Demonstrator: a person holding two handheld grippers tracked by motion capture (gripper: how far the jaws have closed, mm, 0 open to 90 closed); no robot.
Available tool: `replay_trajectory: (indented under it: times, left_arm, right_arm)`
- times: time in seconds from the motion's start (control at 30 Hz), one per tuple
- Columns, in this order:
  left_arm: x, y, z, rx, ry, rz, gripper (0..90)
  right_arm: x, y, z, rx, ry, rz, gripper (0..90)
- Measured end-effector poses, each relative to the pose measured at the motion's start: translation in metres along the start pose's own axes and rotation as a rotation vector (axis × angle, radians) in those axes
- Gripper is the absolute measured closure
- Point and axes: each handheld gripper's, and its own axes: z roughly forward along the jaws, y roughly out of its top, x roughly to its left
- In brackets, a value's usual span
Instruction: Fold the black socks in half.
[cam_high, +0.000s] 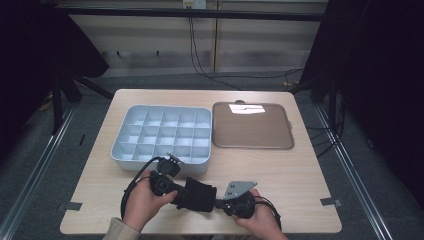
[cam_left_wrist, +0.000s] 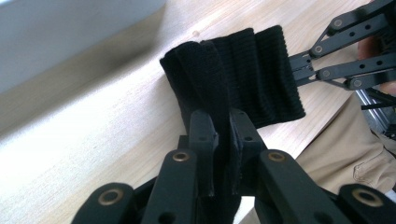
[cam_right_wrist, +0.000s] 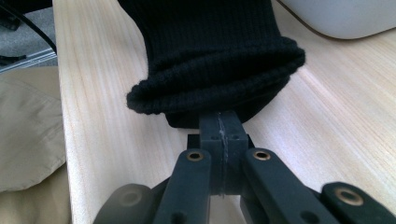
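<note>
A black ribbed knit sock (cam_high: 197, 196) lies stretched between my two grippers near the table's front edge. My left gripper (cam_high: 181, 192) comes in from the left and is shut on a fold of the sock (cam_left_wrist: 252, 74), with the fabric pinched between its jaws (cam_left_wrist: 223, 126). Opposite it, my right gripper (cam_high: 218, 203) has its jaws pressed together at the rolled cuff (cam_right_wrist: 210, 60); its tips (cam_right_wrist: 219, 119) are hidden under that cuff. The right gripper's linkage (cam_left_wrist: 327, 70) shows past the sock in the left gripper view.
A pale grey organiser box (cam_high: 162, 131) with several compartments stands just behind the grippers. A flat brown tray (cam_high: 252, 127) lies to its right. Bare wood table (cam_high: 300, 175) stretches to the right of my hands. Tape marks (cam_high: 331, 202) sit near the front corners.
</note>
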Motion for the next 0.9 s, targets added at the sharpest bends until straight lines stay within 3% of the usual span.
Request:
replay_trajectory:
  times: [0.83,0.9]
  left_arm:
    - [-0.01,0.013,0.008,0.02,-0.016,0.04,81.7]
    - [-0.011,0.013,0.01,0.012,-0.02,0.029,81.7]
  right_arm:
    - [0.001,0.002,0.002,-0.004,0.008,-0.004,90.0]
    - [0.001,0.002,0.003,-0.003,0.008,-0.005,90.0]
